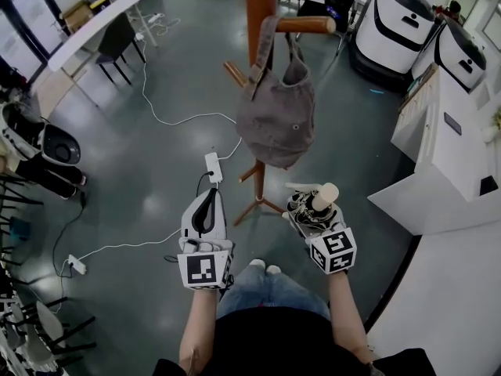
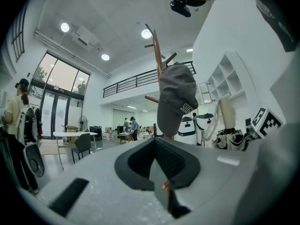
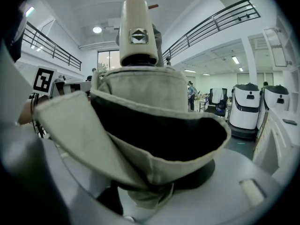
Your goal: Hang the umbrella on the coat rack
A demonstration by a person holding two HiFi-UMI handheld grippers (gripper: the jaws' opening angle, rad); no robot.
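A: Was any writing readable there?

B: Hardly. The grey cloth cap (image 2: 174, 95) on the brown wooden coat rack (image 2: 157, 55) carried white letters, but they were too blurred to read.

A: And elsewhere?

B: The beige folded umbrella (image 3: 140, 93) bore only a diamond emblem on its handle; the white marker cubes (image 1: 205, 270) showed black square patterns.

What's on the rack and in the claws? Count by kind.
coat rack: 1
grey bag, hung on a rack peg: 1
umbrella, folded: 1
claws: 2 (left claw shut, empty; right claw shut on the umbrella)
Total: 5
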